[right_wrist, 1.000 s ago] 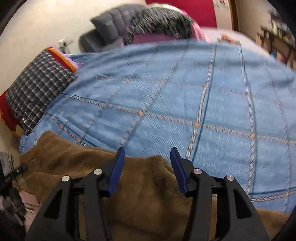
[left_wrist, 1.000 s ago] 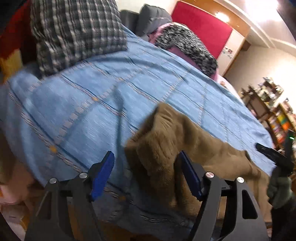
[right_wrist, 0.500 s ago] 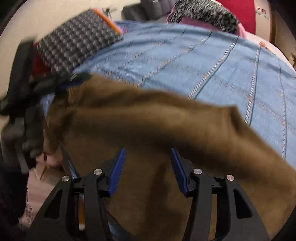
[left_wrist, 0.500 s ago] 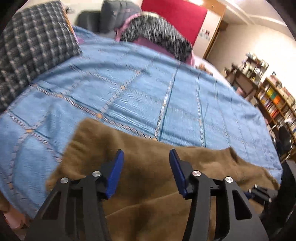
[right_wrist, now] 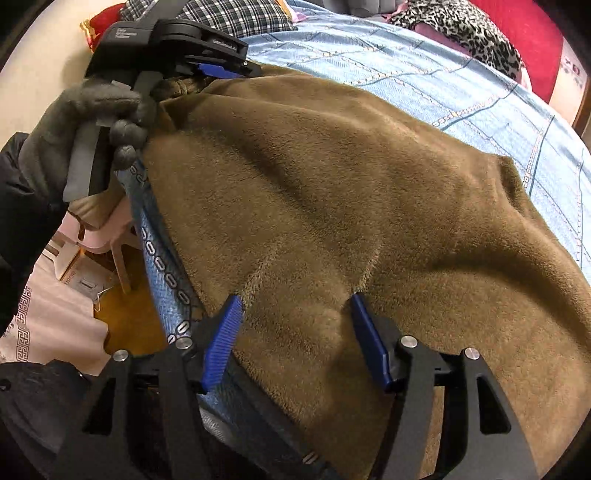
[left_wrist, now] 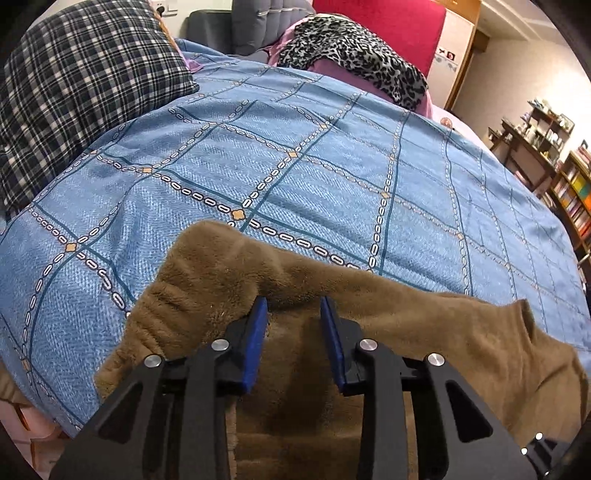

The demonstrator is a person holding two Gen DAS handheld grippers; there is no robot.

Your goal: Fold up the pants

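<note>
Brown fleece pants (left_wrist: pixel 424 325) lie spread along the near edge of the bed, on a blue patterned cover (left_wrist: pixel 295 155). My left gripper (left_wrist: pixel 293 317) is at their bunched left end. Its jaws are closing, and a fold of the fleece fills the narrow gap between the blue pads. The right wrist view shows the same gripper (right_wrist: pixel 221 68) in a grey gloved hand (right_wrist: pixel 85 122) at the pants' far corner. My right gripper (right_wrist: pixel 295 301) hovers low over the pants (right_wrist: pixel 332 177) near the bed's edge. Its jaws are opening and straddle a soft ridge of fleece without pinching it.
A plaid pillow (left_wrist: pixel 81 85) lies at the back left. A leopard-print throw (left_wrist: pixel 354 44) lies by the red headboard (left_wrist: pixel 388 22). Bookshelves (left_wrist: pixel 569 192) stand to the right. Beside the bed are a pale plastic stool (right_wrist: pixel 107 225) and the floor (right_wrist: pixel 129 314).
The pants went from hanging in the air to lying spread on the bed. The left gripper shifted onto their bunched end and its jaws narrowed. The right gripper's jaws widened and it sank toward the fleece.
</note>
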